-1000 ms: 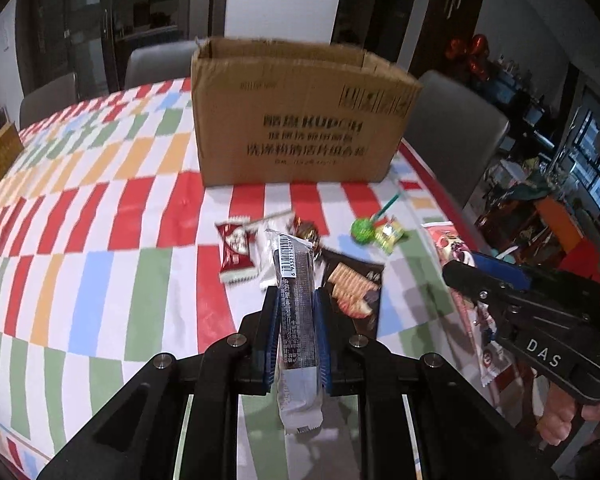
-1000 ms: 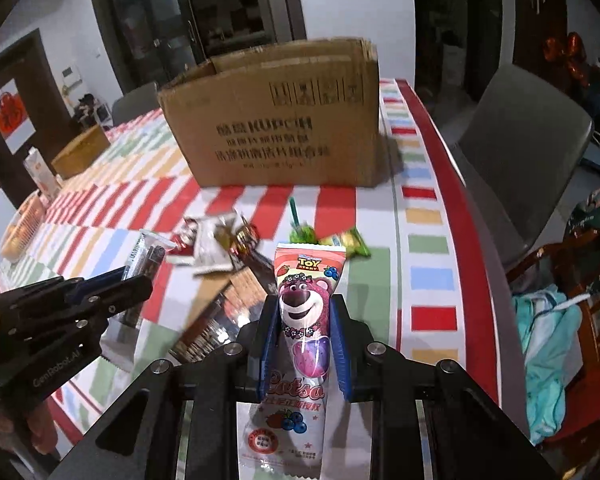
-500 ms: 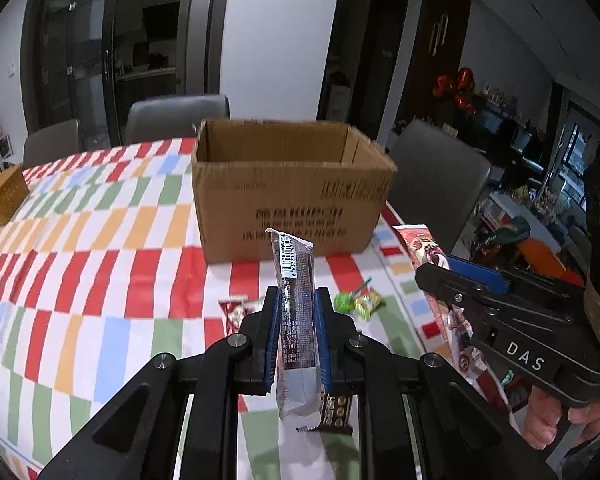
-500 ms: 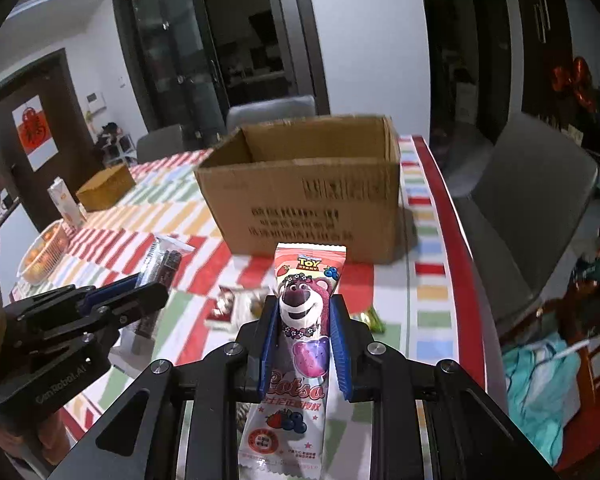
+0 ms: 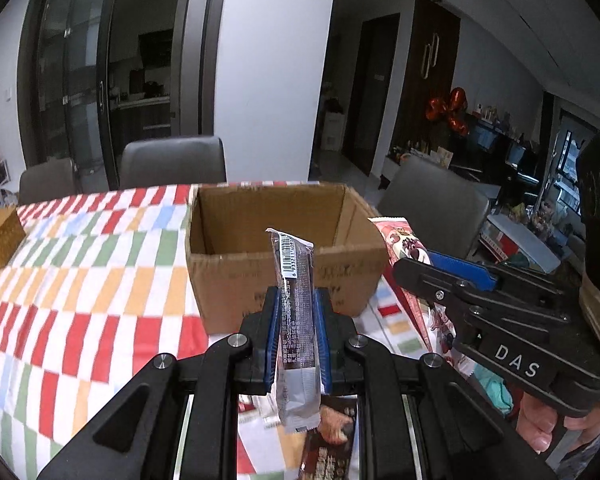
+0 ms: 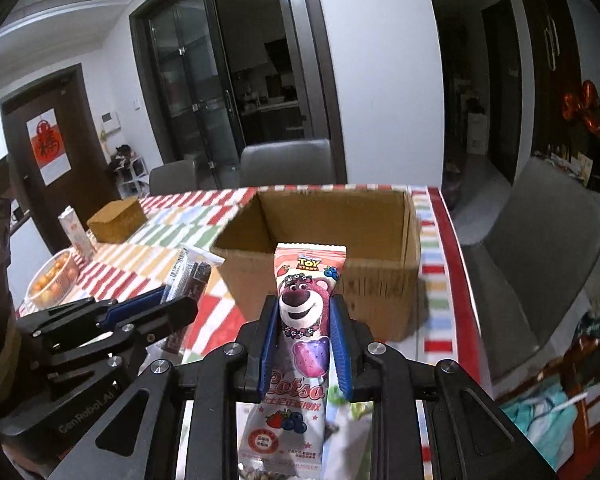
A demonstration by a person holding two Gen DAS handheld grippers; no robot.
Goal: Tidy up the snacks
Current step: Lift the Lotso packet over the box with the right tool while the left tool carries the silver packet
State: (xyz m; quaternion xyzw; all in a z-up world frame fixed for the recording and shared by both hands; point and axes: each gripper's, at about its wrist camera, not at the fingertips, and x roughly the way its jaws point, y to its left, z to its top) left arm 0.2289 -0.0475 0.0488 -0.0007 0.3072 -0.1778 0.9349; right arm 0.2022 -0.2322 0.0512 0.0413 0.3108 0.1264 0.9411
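Note:
My left gripper (image 5: 296, 300) is shut on a dark brown snack bar wrapper (image 5: 296, 296) and holds it upright, raised before the open cardboard box (image 5: 236, 276). My right gripper (image 6: 305, 308) is shut on a pink Lotso bear snack packet (image 6: 306, 300), also raised in front of the box (image 6: 380, 284). The right gripper shows at the right of the left wrist view (image 5: 412, 268); the left gripper shows at the left of the right wrist view (image 6: 180, 304). The box interior looks empty as far as visible. A dark biscuit packet (image 5: 332, 440) lies on the table below.
The table has a striped red, green and orange cloth (image 5: 80, 280). A small brown box (image 6: 118, 220), a carton (image 6: 76, 232) and a bowl of oranges (image 6: 52, 280) stand at the left. Grey chairs (image 6: 540, 264) ring the table.
Both grippers have risen with their packets and tilted up, so the box's open top now shows. The loose snacks on the table have dropped mostly out of view.

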